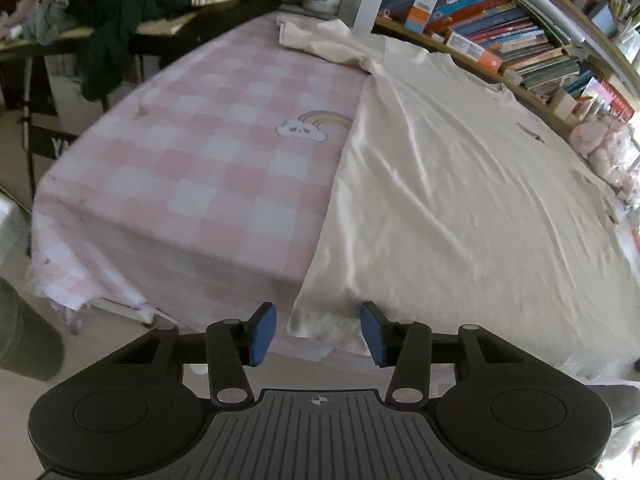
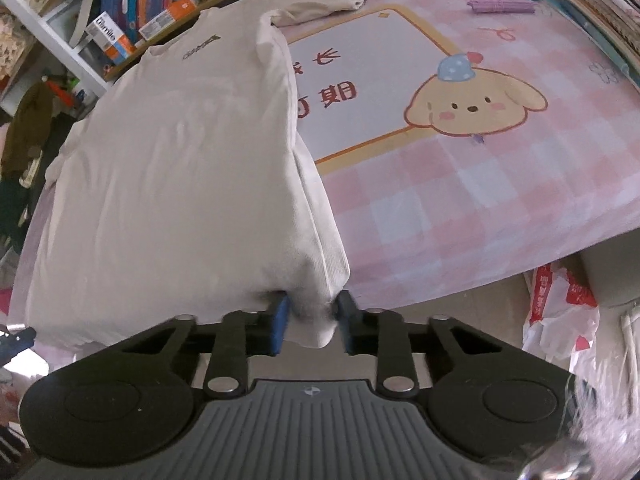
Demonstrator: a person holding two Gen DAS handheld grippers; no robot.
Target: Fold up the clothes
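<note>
Cream T-shirt (image 1: 440, 184) lies flat on the pink checked bedcover (image 1: 208, 168), hem at the near edge. Light, limp knit, likely to sag and slip; best taken at hem corners. Right gripper (image 2: 310, 320) is clamped on a bunched hem corner. Left gripper (image 1: 318, 332) stands apart, the other hem corner between its pads, ungripped.

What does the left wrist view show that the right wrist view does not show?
Only the left wrist view shows the rainbow cloud print, and the left gripper with its pads apart around the shirt's hem corner. Only the right wrist view shows the puppy picture, the pens, and the right gripper shut on the bunched hem. Both show the cream shirt on the pink checked cover and the bookshelf.
</note>
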